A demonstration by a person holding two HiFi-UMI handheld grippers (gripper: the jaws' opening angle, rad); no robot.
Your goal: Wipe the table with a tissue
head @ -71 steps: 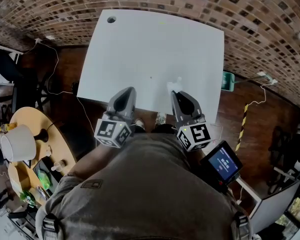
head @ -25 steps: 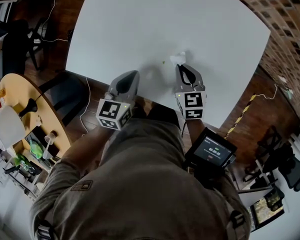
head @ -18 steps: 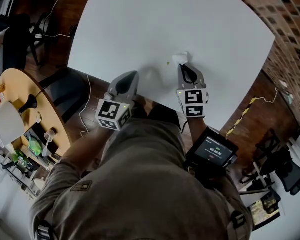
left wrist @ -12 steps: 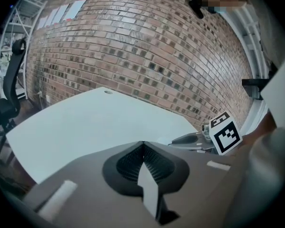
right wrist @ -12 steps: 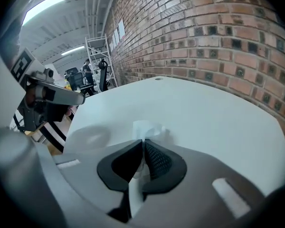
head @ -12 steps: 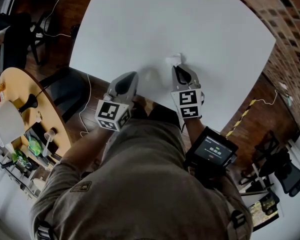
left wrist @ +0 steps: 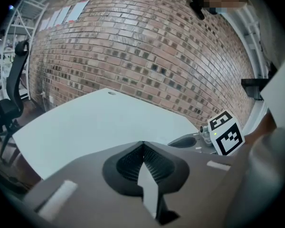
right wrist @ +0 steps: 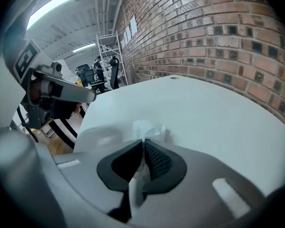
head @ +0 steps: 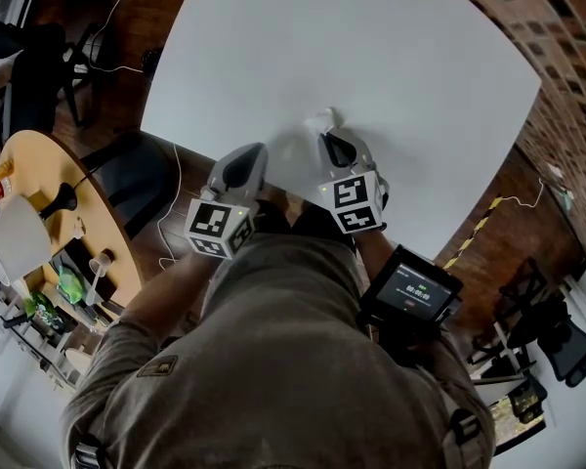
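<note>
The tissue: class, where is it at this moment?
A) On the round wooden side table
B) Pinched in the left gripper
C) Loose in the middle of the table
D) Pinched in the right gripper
D: the right gripper is shut on the tissue, which pokes past its tips onto the table; the left gripper is shut on nothing.

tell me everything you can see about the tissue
The tissue is a small white wad, thin and crumpled, and it looks like soft paper. It is pinched between the shut jaws of the right tool. A folded tuft sticks out past the tips, and a strip shows in the gap behind them. The tuft seems to rest on the white table, on the side nearer the person. Nothing else touches it.
</note>
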